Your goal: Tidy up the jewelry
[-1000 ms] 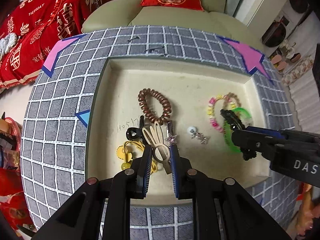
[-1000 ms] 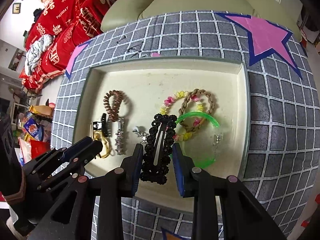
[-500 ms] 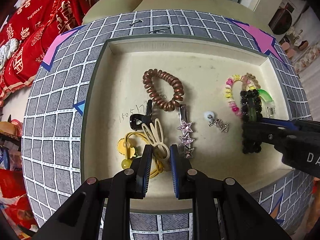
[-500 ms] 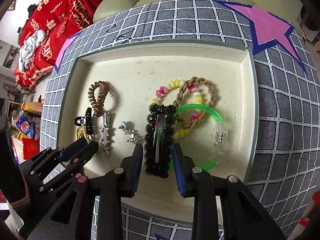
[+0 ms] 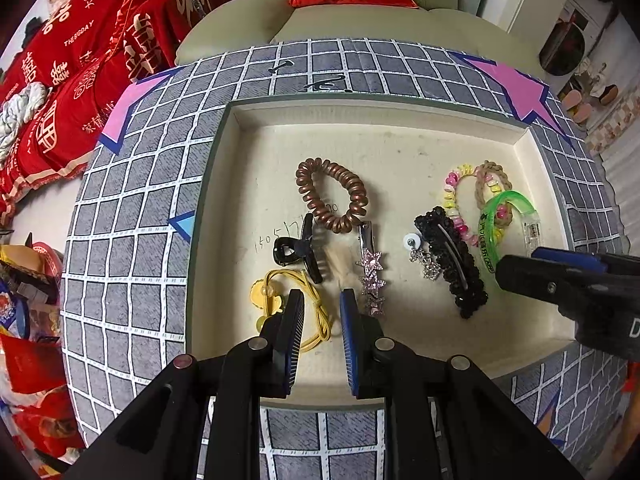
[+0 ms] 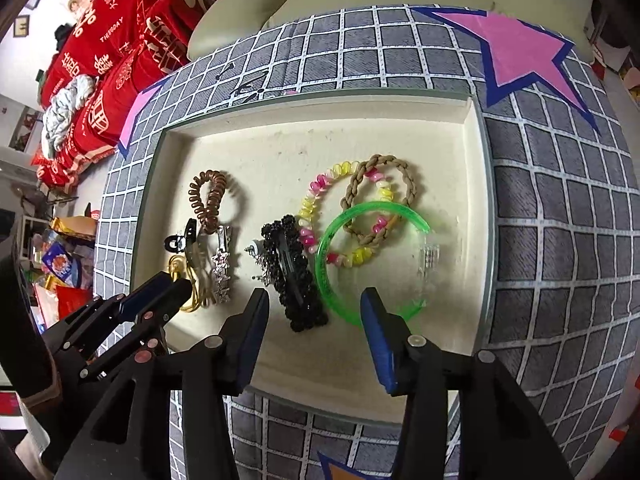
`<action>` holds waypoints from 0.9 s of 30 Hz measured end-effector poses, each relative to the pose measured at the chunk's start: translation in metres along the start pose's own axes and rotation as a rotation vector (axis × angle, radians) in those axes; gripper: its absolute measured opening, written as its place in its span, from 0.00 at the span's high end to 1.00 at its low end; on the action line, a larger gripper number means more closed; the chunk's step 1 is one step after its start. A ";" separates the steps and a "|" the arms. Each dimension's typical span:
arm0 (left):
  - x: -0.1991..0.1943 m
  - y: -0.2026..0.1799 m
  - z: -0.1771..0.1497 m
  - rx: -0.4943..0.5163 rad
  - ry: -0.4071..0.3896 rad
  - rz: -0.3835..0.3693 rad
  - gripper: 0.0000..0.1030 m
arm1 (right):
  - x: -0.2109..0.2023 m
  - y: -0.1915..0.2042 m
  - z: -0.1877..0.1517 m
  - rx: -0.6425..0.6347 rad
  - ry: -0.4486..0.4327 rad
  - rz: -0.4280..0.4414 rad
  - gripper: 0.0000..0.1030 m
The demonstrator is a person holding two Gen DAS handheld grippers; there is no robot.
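From the left wrist view, the left tongs (image 5: 322, 300) are hanging over the near edge of the cream tray (image 5: 520, 136), nearly clenched and grasping nothing (the narrow gap between the pads is bare). The yellow hair tie (image 5: 296, 304) is lying just under the left pad and the pink star clip (image 5: 372, 276) just beside the right one, so a careless descent is risking a snag on either, or a drag of the black claw clip (image 5: 300, 248) into the copper coil tie (image 5: 332, 196). Compared with a second ago, the cream rabbit-shaped clip that was sitting between these pads is no longer showing there; only a pale blur remains near the star clip, and I cannot tell where it went. From the right wrist view, the right tongs (image 6: 312, 300) are standing released, their jaws having just been opening, and the black beaded barrette (image 6: 294, 272) is lying free on the tray floor between them, touched by neither pad. It is resting against the green bangle (image 6: 340, 240) and beside the pink-and-yellow bead bracelet (image 6: 320, 200) and braided tan band (image 6: 380, 200), so a pad lifting away askew is likely to nudge it onto the bangle or tangle the small silver earring (image 6: 256, 252). A second ago the barrette was pinched between the pads.
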State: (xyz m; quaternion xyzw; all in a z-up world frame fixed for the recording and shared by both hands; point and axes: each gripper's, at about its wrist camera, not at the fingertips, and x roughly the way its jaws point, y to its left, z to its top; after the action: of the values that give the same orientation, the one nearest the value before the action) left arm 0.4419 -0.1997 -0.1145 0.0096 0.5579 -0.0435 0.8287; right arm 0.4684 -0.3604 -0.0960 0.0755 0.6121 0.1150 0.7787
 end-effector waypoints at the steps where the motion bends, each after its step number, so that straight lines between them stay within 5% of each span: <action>1: -0.001 0.000 -0.001 0.000 0.001 -0.001 0.74 | -0.001 0.000 -0.002 0.003 0.000 0.000 0.48; 6: -0.005 0.000 -0.005 0.007 0.016 0.003 0.74 | -0.003 -0.003 -0.009 0.014 0.011 -0.010 0.45; 7: -0.006 0.000 -0.006 0.007 0.015 0.004 0.65 | -0.004 -0.003 -0.011 0.017 0.012 -0.011 0.45; 8: -0.008 0.000 -0.007 0.006 0.016 0.006 0.29 | -0.005 -0.003 -0.011 0.020 0.011 -0.013 0.44; 10: -0.015 0.002 -0.010 -0.008 -0.012 0.016 0.00 | -0.007 -0.003 -0.014 0.023 0.007 -0.015 0.43; 19: -0.038 0.005 -0.023 -0.014 -0.025 0.005 0.00 | -0.023 -0.003 -0.028 0.047 -0.020 -0.019 0.34; 22: -0.045 0.009 -0.031 -0.024 -0.019 -0.001 0.00 | -0.027 0.000 -0.037 0.050 -0.023 -0.022 0.23; 27: -0.058 0.013 -0.050 -0.013 -0.016 -0.003 0.00 | -0.032 0.004 -0.053 0.066 -0.023 -0.024 0.23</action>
State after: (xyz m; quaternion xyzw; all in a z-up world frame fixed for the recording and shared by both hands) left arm 0.3750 -0.1796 -0.0807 0.0032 0.5516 -0.0412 0.8331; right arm 0.4092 -0.3668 -0.0775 0.0950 0.6075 0.0847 0.7841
